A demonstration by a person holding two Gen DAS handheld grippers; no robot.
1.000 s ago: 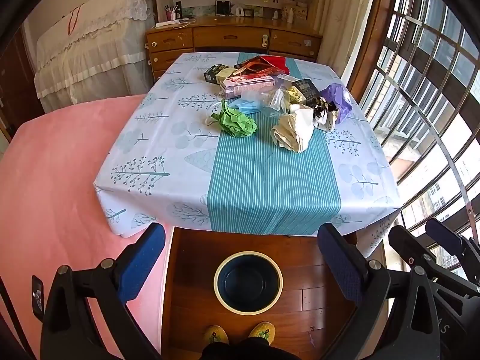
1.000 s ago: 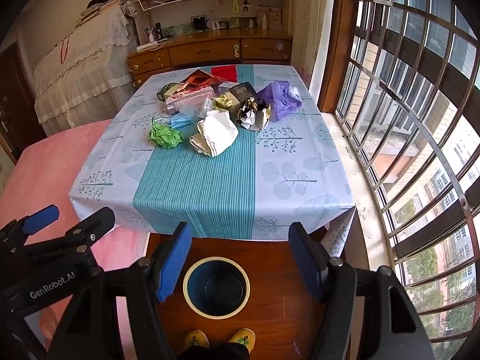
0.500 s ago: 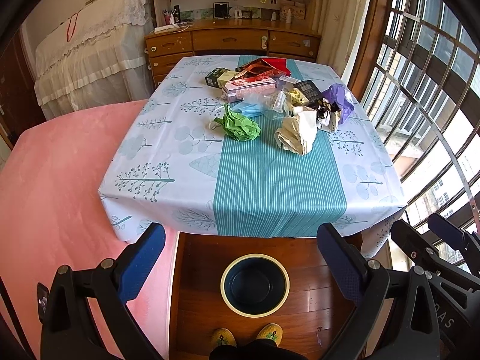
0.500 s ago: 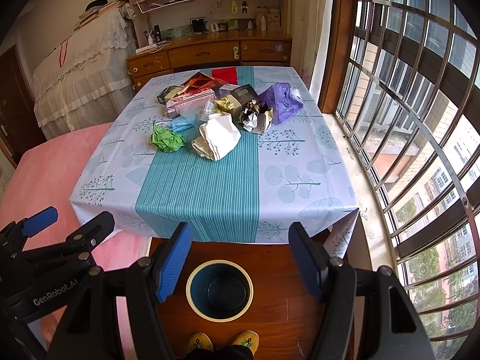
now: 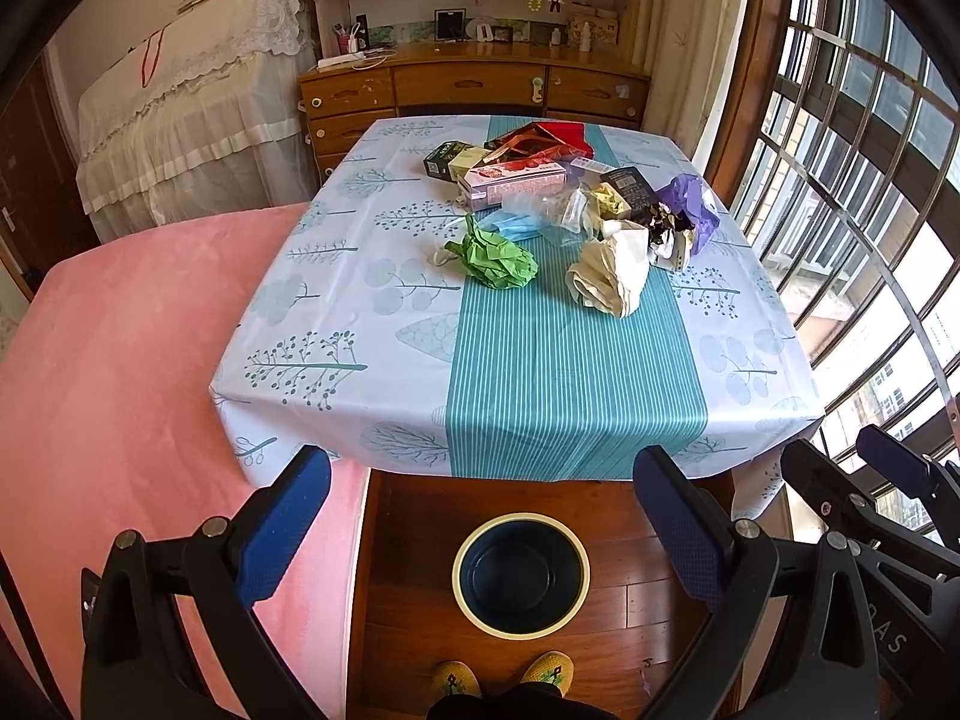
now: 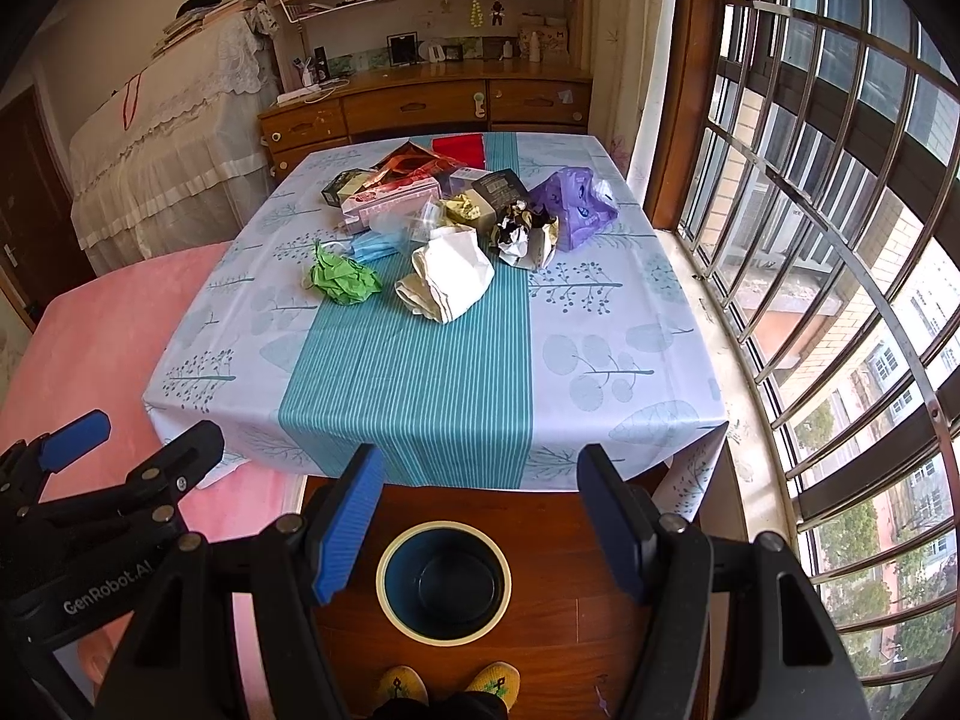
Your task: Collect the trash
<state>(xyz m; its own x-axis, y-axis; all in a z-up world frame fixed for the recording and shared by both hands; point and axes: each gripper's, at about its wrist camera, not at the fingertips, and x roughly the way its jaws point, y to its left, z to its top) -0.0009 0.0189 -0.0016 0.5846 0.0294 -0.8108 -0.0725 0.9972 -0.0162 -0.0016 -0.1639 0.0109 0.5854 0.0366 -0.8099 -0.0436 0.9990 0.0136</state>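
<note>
I see crumpled trash heaped on the surface: green paper, a cream wad. My left tool and right tool gape wide, holding nothing.

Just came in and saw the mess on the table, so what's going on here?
A person is about to clear trash. Both the left gripper and the right gripper are open and empty, held above a bin on the floor in front of the table. Nothing has been picked up: green paper, a cream wad, a purple bag and boxes lie on the cloth.
</note>
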